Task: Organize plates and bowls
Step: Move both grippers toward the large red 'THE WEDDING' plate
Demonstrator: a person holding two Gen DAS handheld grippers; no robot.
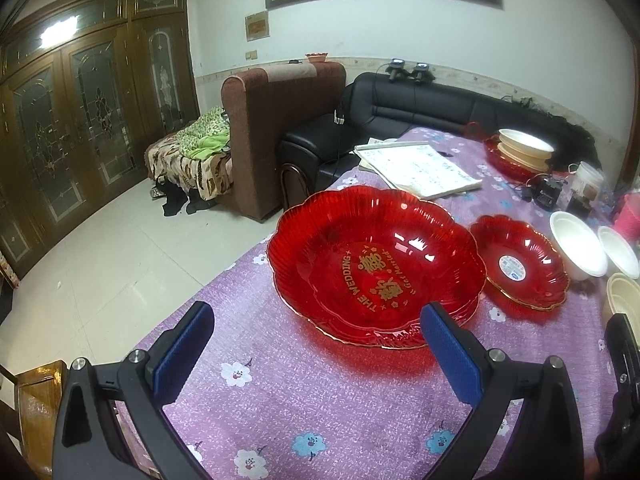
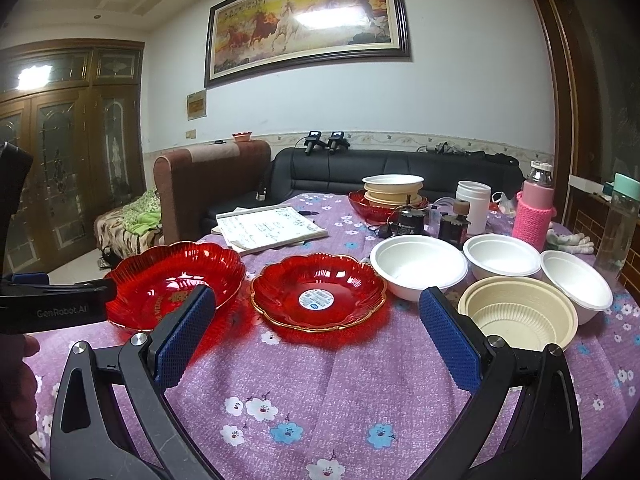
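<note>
Both tongs gaping, grasping nothing: left gripper (image 1: 316,346) hovering before the large red plate (image 1: 372,268) near the table's left edge, right gripper (image 2: 316,336) facing the small red plate (image 2: 318,292).

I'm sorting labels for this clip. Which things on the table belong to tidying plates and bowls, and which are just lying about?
Job:
large red plate
small red plate
three white bowls
beige bowl
far stack of bowls

Lying about:
open booklet
white jar
pink-sleeved bottle
clear bottle
</note>
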